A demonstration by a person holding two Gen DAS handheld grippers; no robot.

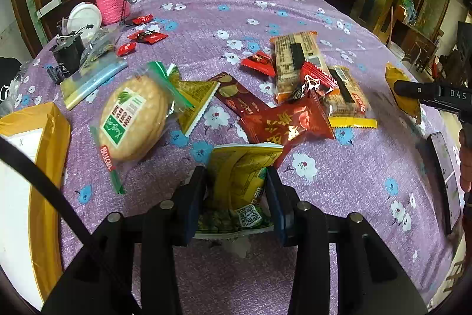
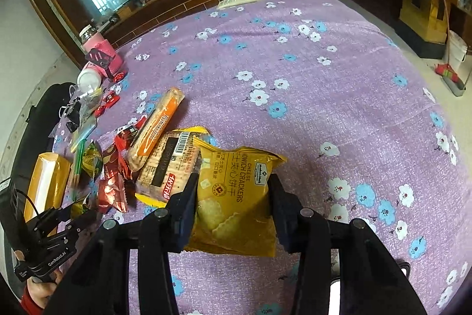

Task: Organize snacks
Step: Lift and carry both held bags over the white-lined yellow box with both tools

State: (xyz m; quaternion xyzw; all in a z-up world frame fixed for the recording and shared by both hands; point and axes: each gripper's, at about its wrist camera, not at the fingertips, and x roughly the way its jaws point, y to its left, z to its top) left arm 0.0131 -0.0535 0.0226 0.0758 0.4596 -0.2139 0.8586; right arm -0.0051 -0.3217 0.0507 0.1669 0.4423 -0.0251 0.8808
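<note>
Snacks lie in a loose heap on the purple flowered tablecloth (image 2: 324, 73), and each of your grippers already has one packet from it. Cheese cracker packet (image 2: 236, 197): yellow, held in the right gripper (image 2: 233, 197), jaws part-closed with both pads pressed against its sides; its long axis runs along the fingers, away from you, the far end lifted over the edge of the heap. Green-and-yellow packet (image 1: 239, 185): clamped the same way in the left gripper (image 1: 236, 188), jaws narrowed onto it, long axis also along the fingers. Heap: the round rice cracker (image 1: 132, 120), red packets (image 1: 289, 120) and long biscuit bars (image 1: 295, 58) lie beyond and slightly right of the left gripper, and to the left of the right one. Gold-lined box (image 1: 50, 138): open, at the table's left edge, just beside the left gripper and well apart from the right. Judgement: if that box is the destination, your left hand is nearer, and the right must cross over the heap.
</note>
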